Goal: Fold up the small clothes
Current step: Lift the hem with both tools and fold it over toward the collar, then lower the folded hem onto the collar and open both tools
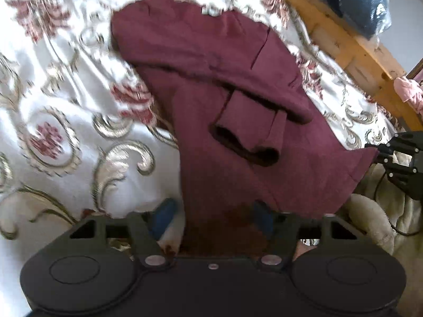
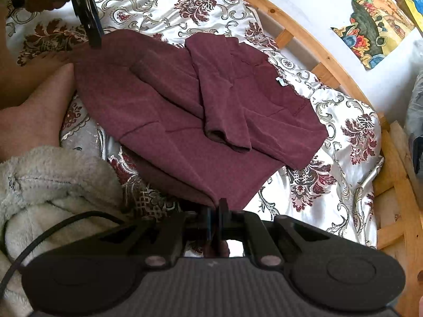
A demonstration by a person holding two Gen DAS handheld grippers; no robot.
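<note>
Floral bedding (image 2: pixel 330 185) covers the whole work surface, white with dark red blooms, and a wooden bed frame (image 2: pixel 312 42) curves round from twelve to three o'clock in my right wrist view. At seven o'clock there a fluffy cream garment (image 2: pixel 53 179) is bunched beside a person's bare leg (image 2: pixel 34 111).

Spread across the middle lies the maroon top (image 2: pixel 164 111), its sleeve (image 2: pixel 224 121) already folded in over the body, cuff pointing toward six o'clock. So I judge the sleeve folds done or nearly so; the body still lies long and unfolded, which leaves the lengthwise fold and the squaring-up.

My right gripper (image 2: pixel 214 211) is clamped tight on the near hem corner at six o'clock. My left gripper (image 1: pixel 212 216) stands about half open at the other hem corner, cloth lying between the blue pads (image 1: pixel 165 216); whether they press on it I cannot tell through the blur, so I would not count that corner as held.
</note>
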